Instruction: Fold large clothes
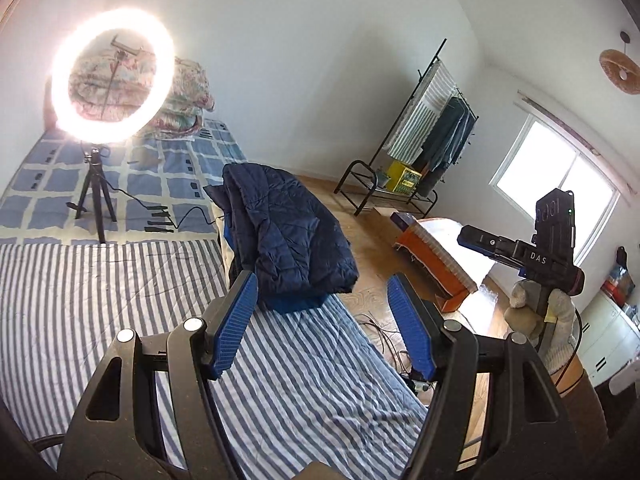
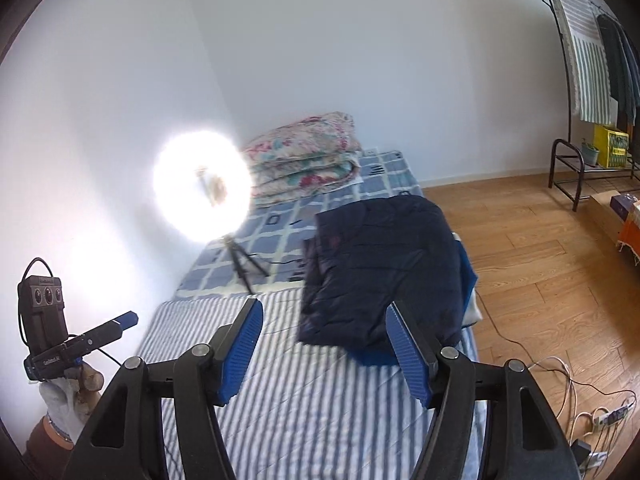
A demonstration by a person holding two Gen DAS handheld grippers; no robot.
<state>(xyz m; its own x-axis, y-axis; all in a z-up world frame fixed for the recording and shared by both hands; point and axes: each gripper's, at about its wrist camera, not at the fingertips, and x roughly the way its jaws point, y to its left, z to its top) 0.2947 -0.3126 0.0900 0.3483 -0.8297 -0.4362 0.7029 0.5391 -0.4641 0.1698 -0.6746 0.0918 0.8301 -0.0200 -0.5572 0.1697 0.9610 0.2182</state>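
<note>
**Folded jacket at the bed's edge, both grippers empty**

On the left stands a lit ring light [image 1: 113,74] on its tripod, set on the blue checked part of the bed, with a folded floral quilt [image 2: 304,158] behind it against the wall. In front lies the striped sheet [image 1: 100,300], bare and a little creased.

The left hand-held gripper [image 1: 322,320] hangs over that sheet with its jaws standing well apart and nothing between the blue pads. The right hand-held gripper [image 2: 324,350] is the same: wide apart, holding nothing, and pointing at the near end of the dark navy padded jacket [image 2: 384,268].

The jacket lies at the right edge of the bed, already doubled into a thick bundle on top of something blue, with its near end hanging a little over that. It looks folded, so the step in hand is probably to leave it and fetch the next garment, or to tidy it.

If tidying, come in low from both sides, pinch only the outer layer at the corners, and pull level so the slippery quilted layers do not slide off towards the wooden floor [image 2: 540,248]. Farther right stands a clothes rack [image 1: 424,136] with hanging garments.
</note>
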